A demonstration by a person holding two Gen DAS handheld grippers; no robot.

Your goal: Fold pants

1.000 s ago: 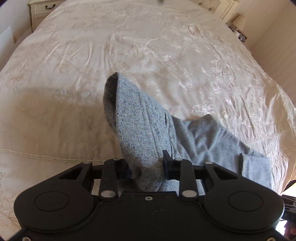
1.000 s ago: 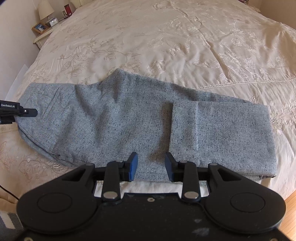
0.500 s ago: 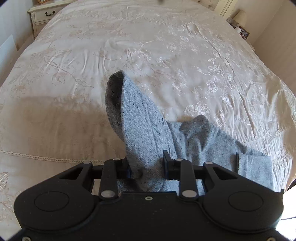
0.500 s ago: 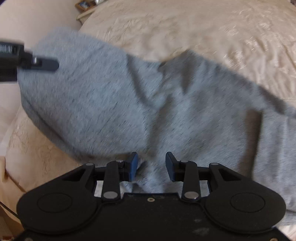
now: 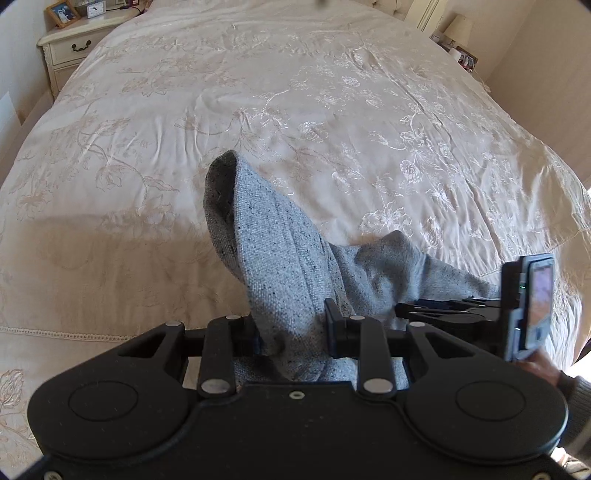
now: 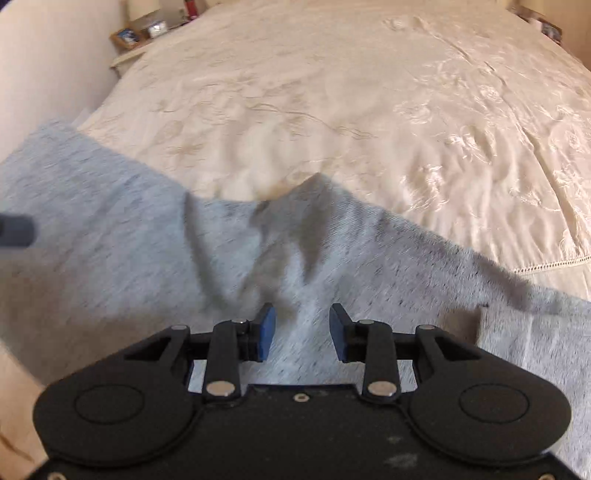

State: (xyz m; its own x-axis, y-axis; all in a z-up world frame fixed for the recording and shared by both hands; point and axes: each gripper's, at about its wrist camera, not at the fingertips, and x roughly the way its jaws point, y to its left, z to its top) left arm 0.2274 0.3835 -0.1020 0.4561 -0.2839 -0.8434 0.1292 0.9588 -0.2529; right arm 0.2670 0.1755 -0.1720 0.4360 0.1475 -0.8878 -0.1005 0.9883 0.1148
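The grey flecked pants (image 5: 280, 273) lie near the front edge of the cream bedspread (image 5: 295, 110). My left gripper (image 5: 293, 328) is shut on a bunched fold of them, and the cloth rises past the pads in a hooded peak. My right gripper (image 6: 301, 328) hovers close over the rumpled pants (image 6: 147, 258) with its blue pads (image 6: 266, 332) apart and nothing pinched between them. From the left wrist view the right gripper (image 5: 406, 308) comes in from the right, low over the fabric. The right wrist view is blurred by motion.
A white nightstand (image 5: 70, 48) with a framed photo stands past the bed's far left corner. Another bedside shelf with a lamp (image 5: 458, 29) is at the far right. A person's hand and sleeve (image 5: 554, 373) hold the right gripper. The embroidered bedspread stretches far beyond the pants.
The right gripper has moved down and toward the left gripper, coming into the left wrist view. The pants have gone from flat to rumpled. The left gripper keeps its hold almost in place.
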